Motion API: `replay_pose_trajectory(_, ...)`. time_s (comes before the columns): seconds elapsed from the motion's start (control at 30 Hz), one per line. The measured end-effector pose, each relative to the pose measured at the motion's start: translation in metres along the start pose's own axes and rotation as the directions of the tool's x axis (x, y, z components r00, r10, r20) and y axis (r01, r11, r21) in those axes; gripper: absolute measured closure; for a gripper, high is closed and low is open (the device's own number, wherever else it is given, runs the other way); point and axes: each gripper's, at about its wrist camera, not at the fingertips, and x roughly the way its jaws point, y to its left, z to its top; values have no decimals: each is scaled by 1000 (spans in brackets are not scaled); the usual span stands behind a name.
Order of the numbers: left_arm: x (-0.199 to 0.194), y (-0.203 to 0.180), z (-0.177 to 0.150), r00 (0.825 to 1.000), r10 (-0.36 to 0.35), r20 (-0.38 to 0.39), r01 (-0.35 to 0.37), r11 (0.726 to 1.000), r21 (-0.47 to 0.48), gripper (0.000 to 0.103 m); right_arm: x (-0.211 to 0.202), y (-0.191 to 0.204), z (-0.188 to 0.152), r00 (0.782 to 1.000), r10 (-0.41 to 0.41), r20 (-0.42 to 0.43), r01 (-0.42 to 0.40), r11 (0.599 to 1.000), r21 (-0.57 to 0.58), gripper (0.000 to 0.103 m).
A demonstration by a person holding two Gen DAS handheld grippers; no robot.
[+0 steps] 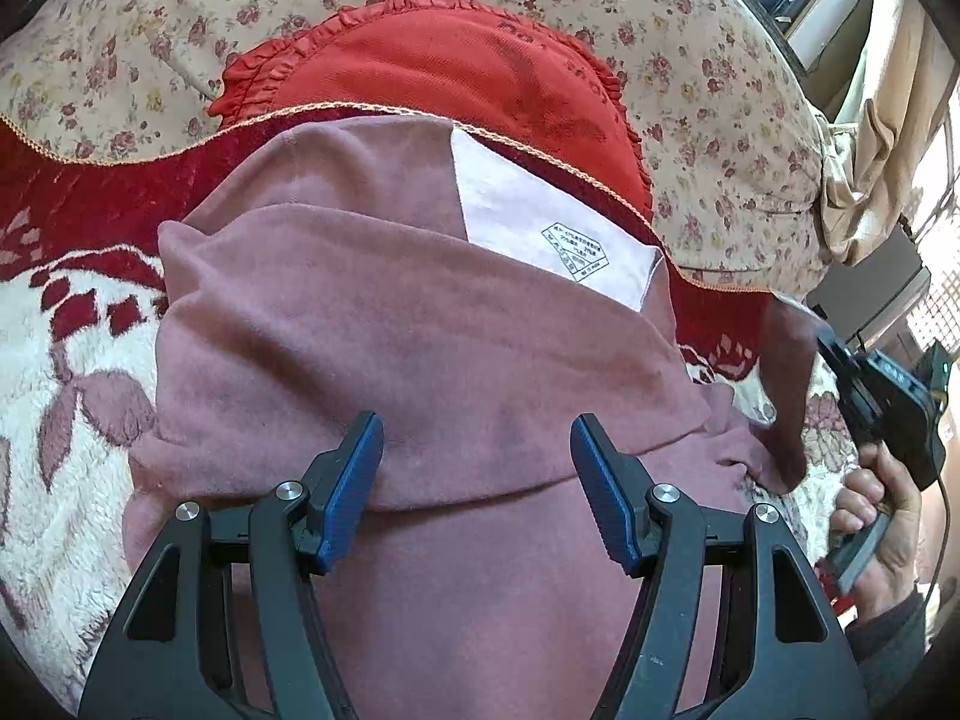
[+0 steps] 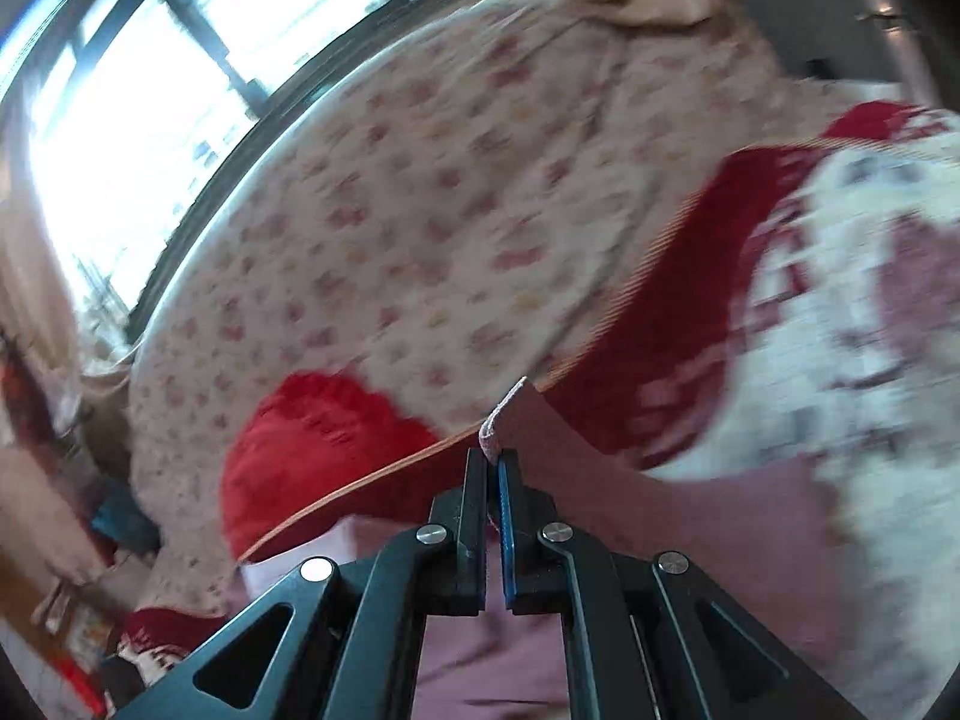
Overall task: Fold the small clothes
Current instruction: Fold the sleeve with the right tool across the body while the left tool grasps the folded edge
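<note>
Left wrist view: your left hand-held gripper [image 1: 477,456] hangs with its jaws apart over the pink garment [image 1: 384,324], pads clear of the cloth. The garment lies on the blanket [image 1: 78,372] on the bed, its folded upper layer running from 9 to 3 o'clock just ahead of the pads. The white inner lining with its printed label [image 1: 576,252] shows at 1 o'clock. At 3 o'clock a corner of the garment is lifted towards your right hand [image 1: 876,510], which carries the other tool. A red pillow [image 1: 456,72] sits at 12 o'clock on the floral sheet [image 1: 720,90].

To do this fold well, you should bring the left pads down onto the fold line and pin it, so the layer turns over cleanly instead of dragging the whole garment sideways.

Right wrist view: your right hand-held gripper [image 2: 492,462] is clamped together on a pink edge [image 2: 510,414], which pokes out at 12 o'clock past the tips. The rest of the garment trails back towards 5 o'clock beneath the tool. The picture is smeared, so carry the corner slowly and keep it low and taut.
</note>
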Motion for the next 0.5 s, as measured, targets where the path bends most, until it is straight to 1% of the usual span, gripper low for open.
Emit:
replay_pose_trajectory(0.07, 3, 4, 2, 1000, -10, -15, 9, 1000, -16, 38, 23, 31, -15, 998, 48, -39, -50, 998, -38, 100)
replay_pose_trajectory(0.13, 5, 7, 3, 999, -22, -25, 21, 999, -32, 38, 46, 62, -33, 990, 103, -97, -111, 991, -80, 100)
replay_pose_trajectory(0.2, 6, 9, 6, 998, -47, -33, 46, 998, -47, 38, 64, 92, -54, 976, 146, -162, -169, 977, -133, 100)
replay_pose_trajectory(0.23, 6, 10, 7, 998, -60, -35, 58, 997, -54, 38, 75, 110, -71, 960, 172, -223, -212, 962, -171, 100)
replay_pose_trajectory(0.3, 4, 7, 9, 996, -85, -33, 84, 995, -47, 38, 88, 130, -95, 940, 170, -297, -242, 944, -225, 100)
replay_pose_trajectory(0.33, 5, 4, 10, 994, -100, -34, 98, 994, -41, 38, 96, 139, -111, 925, 164, -342, -257, 934, -247, 100)
replay_pose_trajectory(0.4, 6, -7, 15, 991, -128, -37, 127, 992, -13, 38, 106, 143, -133, 907, 134, -398, -254, 930, -266, 100)
replay_pose_trajectory(0.47, 9, -19, 22, 990, -138, -38, 139, 990, 14, 38, 115, 144, -149, 892, 103, -441, -246, 927, -282, 100)
replay_pose_trajectory(0.5, 14, -29, 27, 989, -140, -54, 143, 989, 41, 37, 118, 145, -155, 886, 88, -455, -242, 925, -292, 100)
